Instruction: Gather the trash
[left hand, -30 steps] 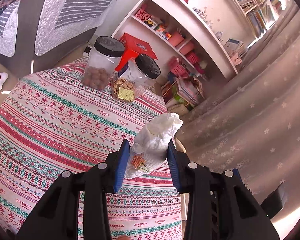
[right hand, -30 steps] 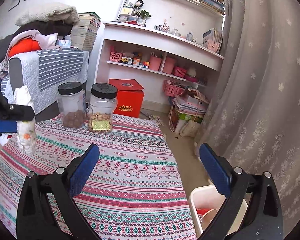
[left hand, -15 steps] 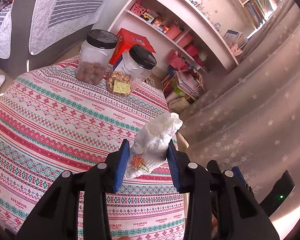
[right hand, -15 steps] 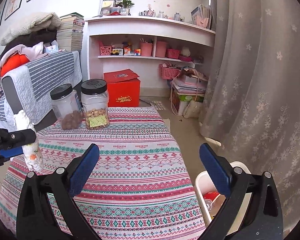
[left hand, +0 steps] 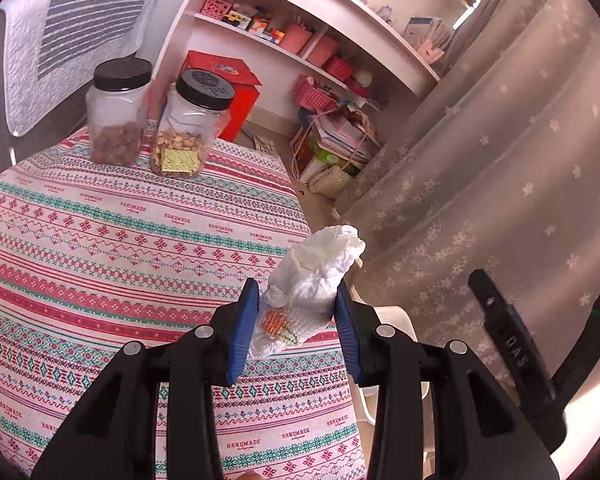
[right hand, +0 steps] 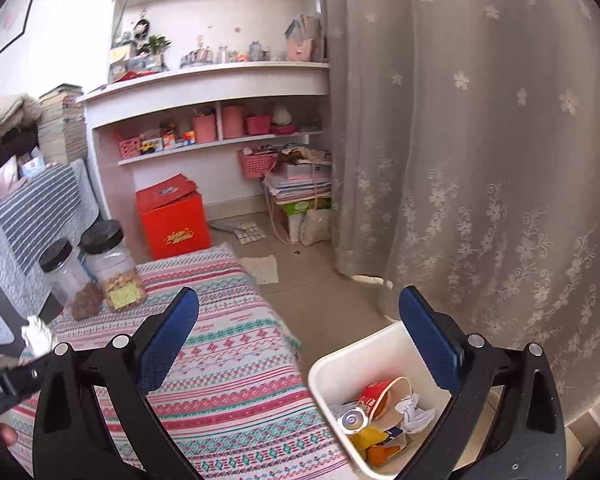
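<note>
The crumpled tissue [left hand: 314, 280] is soft white paper, matt and wrinkled, with a printed orange motif. The left gripper [left hand: 296, 322] is matt black plastic; its fingers [left hand: 242, 330] carry blue ribbed pads. The right gripper [right hand: 298, 334] has the same finish. The surface [left hand: 112, 248] beside the tissue is covered in woven patterned cloth, matt. Beyond the tissue, two jars [left hand: 156, 120] are clear glossy plastic with black lids. The bin [right hand: 354, 360] is smooth white plastic; inside it lie a glossy paper cup [right hand: 382, 396] and a shiny metal can [right hand: 352, 420]. The curtain [right hand: 480, 160] is thin embroidered fabric.
</note>
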The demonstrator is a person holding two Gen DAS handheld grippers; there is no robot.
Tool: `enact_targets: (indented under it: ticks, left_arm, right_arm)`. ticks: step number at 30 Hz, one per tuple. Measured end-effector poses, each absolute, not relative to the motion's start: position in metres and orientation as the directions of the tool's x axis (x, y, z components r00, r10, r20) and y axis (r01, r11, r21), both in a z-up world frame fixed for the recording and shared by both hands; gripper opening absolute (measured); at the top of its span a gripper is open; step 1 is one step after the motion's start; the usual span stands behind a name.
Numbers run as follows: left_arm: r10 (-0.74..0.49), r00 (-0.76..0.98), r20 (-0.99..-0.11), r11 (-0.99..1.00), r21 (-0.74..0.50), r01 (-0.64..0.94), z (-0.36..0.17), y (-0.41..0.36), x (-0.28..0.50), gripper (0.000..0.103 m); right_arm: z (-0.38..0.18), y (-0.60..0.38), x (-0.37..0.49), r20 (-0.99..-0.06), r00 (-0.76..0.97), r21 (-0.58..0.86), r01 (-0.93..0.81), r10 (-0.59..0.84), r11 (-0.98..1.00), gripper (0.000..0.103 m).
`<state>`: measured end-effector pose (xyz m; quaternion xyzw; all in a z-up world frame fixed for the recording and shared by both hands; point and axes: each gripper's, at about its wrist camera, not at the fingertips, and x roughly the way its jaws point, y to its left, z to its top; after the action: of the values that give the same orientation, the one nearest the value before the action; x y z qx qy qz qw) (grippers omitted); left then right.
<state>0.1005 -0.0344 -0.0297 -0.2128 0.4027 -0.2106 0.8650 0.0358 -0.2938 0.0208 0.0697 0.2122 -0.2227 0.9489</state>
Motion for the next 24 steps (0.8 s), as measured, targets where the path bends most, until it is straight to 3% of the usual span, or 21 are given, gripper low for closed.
enact_targets:
  ticks: [7,18,19,22,24]
  left_arm:
    - [-0.620,0.482,-0.620,0.783,-0.533,0.322,-0.020,-0.132,0.108,0.038]
    - [-0.678,0.348,-0.647,0.718,-0.480,0.505,-0.010,-0.292,0.102,0.039]
    - [-0.671,0.342,-0.658,0.720,-0.467,0.514,-0.010,-0.301,0.102,0.042]
    - [-0.632,0.354,-0.689,0.743,-0.409,0.530,-0.008,-0.319,0.103,0.068]
    - [-0.617,0.368,-0.695,0.752,-0.384,0.535,-0.002,-0.316,0.103,0.073]
  right_arm:
    - [0.023,-0.420,-0.006,-0.487,0.714,0.274,0.671,-0.502,0.689,0.096]
    - [0.028,-0.472,-0.037,-0.456,0.653,0.331,0.755,-0.604,0.567,0.096]
    - [0.029,-0.474,-0.040,-0.455,0.649,0.334,0.759,-0.610,0.558,0.096]
    - [0.033,-0.480,-0.047,-0.449,0.634,0.334,0.772,-0.629,0.540,0.096]
    - [0.036,-0.478,-0.049,-0.444,0.630,0.324,0.776,-0.638,0.541,0.096]
